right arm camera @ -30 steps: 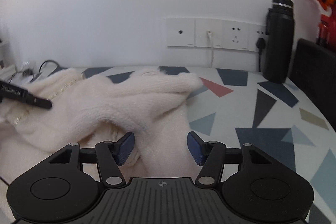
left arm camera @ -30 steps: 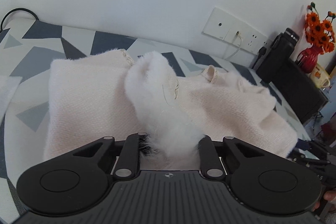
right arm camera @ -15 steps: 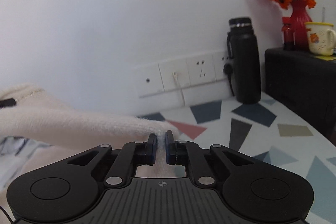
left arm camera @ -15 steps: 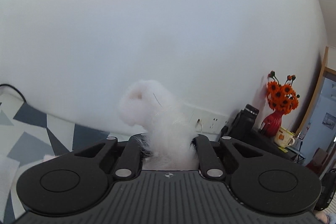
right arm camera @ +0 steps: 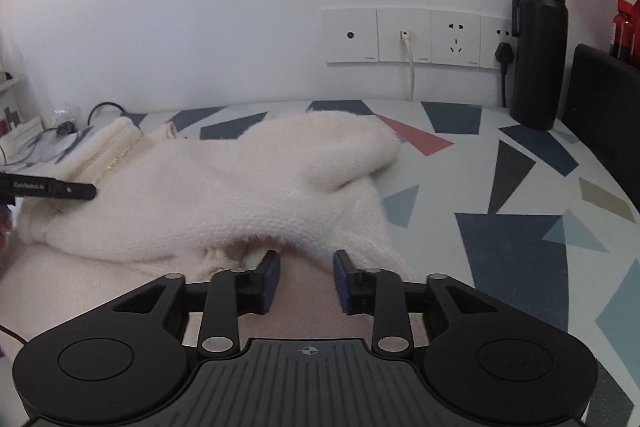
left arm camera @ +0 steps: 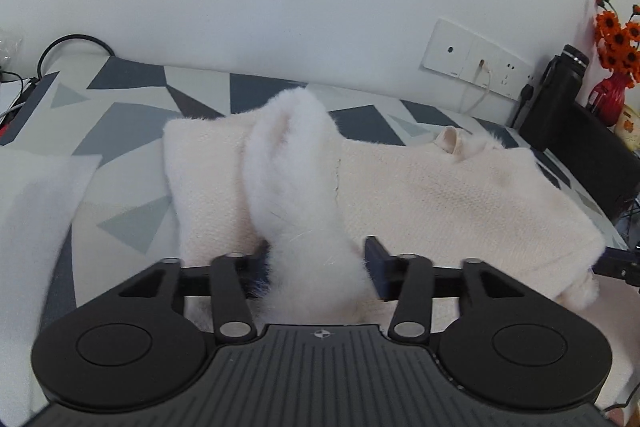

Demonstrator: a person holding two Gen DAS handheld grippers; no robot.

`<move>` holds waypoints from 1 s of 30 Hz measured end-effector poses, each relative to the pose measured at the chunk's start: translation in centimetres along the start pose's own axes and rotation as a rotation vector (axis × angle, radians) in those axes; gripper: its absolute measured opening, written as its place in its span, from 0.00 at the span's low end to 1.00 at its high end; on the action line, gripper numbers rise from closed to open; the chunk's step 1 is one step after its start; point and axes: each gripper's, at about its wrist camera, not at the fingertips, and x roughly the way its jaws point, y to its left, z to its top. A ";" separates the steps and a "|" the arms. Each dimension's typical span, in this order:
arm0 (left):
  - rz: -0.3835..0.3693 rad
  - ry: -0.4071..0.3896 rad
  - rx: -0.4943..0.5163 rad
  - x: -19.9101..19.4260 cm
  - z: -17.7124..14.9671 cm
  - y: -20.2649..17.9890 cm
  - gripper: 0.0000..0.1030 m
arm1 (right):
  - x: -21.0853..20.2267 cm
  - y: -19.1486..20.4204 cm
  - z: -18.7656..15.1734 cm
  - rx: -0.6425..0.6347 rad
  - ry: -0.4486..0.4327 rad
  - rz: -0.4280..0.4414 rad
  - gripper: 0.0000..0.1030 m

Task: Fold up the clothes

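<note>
A cream knitted sweater (left arm camera: 440, 195) lies folded over on the patterned table; it also shows in the right wrist view (right arm camera: 240, 195). A fluffy white trim (left arm camera: 296, 187) of the sweater runs up between the fingers of my left gripper (left arm camera: 314, 267), whose jaws stand apart around it. My right gripper (right arm camera: 306, 279) is open and empty, low over the sweater's near edge. The left gripper's tip (right arm camera: 52, 189) shows at the left of the right wrist view.
A black bottle (right arm camera: 538, 47) and wall sockets (right arm camera: 412, 35) with a white cable stand at the back. A black box (left arm camera: 580, 143) holds a red vase of orange flowers (left arm camera: 618, 39). White cloth (left arm camera: 36, 203) lies at the left. Cables (right arm camera: 60, 131) lie at the far left.
Both grippers were lifted with the sweater held half a second ago. Now they are low again, the sweater lies folded on the table, and both jaws have opened.
</note>
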 end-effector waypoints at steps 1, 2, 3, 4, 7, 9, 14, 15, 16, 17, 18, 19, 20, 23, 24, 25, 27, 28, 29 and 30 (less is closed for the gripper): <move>-0.016 -0.006 0.009 -0.3 0.3 0.0 0.67 | -0.5 -0.2 0.4 0.016 -0.016 0.020 0.38; -0.025 -0.014 0.030 -0.7 0.7 -0.2 0.67 | -1.0 -0.5 0.9 0.035 -0.035 0.037 0.41; -0.025 -0.017 0.045 -1.0 1.3 -0.2 0.67 | -1.4 -0.8 1.5 0.057 -0.058 0.052 0.43; -0.026 -0.021 0.059 -1.2 1.8 -0.2 0.68 | -1.8 -1.2 2.0 0.085 -0.078 0.064 0.45; -0.027 0.009 0.054 -0.1 4.0 0.1 0.72 | -1.0 -3.3 4.2 0.206 -0.103 0.075 0.48; -0.019 0.047 0.021 1.6 5.4 0.5 0.72 | 0.4 -5.2 5.7 0.310 -0.107 0.078 0.52; -0.009 0.138 -0.122 6.5 7.4 2.7 0.72 | 7.1 -10.4 7.3 0.646 0.018 0.106 0.54; -0.019 0.145 -0.150 7.1 7.5 3.1 0.72 | 8.3 -11.0 7.3 0.675 0.044 0.101 0.53; -0.031 0.151 -0.179 7.6 7.6 3.5 0.72 | 9.2 -11.3 7.4 0.686 0.056 0.084 0.54; -0.057 0.148 -0.219 8.1 7.5 4.0 0.72 | 10.1 -11.4 7.6 0.681 0.057 0.069 0.55; -0.072 0.143 -0.247 8.4 7.4 4.4 0.72 | 10.9 -11.5 7.7 0.675 0.059 0.054 0.55; -0.084 0.137 -0.272 8.6 7.2 4.7 0.62 | 11.7 -11.6 7.9 0.670 0.063 0.044 0.56; -0.074 0.133 -0.266 8.7 7.0 4.8 0.52 | 12.6 -11.7 7.9 0.674 0.076 0.045 0.57; -0.063 0.100 -0.233 8.2 6.4 5.0 0.16 | 14.6 -11.9 7.8 0.701 0.106 0.048 0.36; -0.075 0.074 -0.231 7.5 6.3 5.1 0.13 | 14.8 -11.8 7.9 0.688 0.100 0.047 0.12; -0.079 0.032 -0.220 6.4 6.4 5.1 0.12 | 14.4 -11.5 8.1 0.669 0.066 0.038 0.08; -0.096 -0.082 -0.187 3.7 6.5 4.9 0.12 | 13.4 -10.8 8.7 0.625 -0.012 0.025 0.08; -0.111 -0.144 -0.174 2.3 6.6 4.8 0.12 | 12.5 -10.3 9.2 0.594 -0.077 0.029 0.07; -0.121 -0.189 -0.164 1.3 6.8 4.9 0.12 | 11.7 -9.8 9.7 0.578 -0.126 0.035 0.07; -0.118 -0.212 -0.160 0.9 7.1 5.0 0.12 | 11.3 -9.4 10.2 0.565 -0.160 0.035 0.07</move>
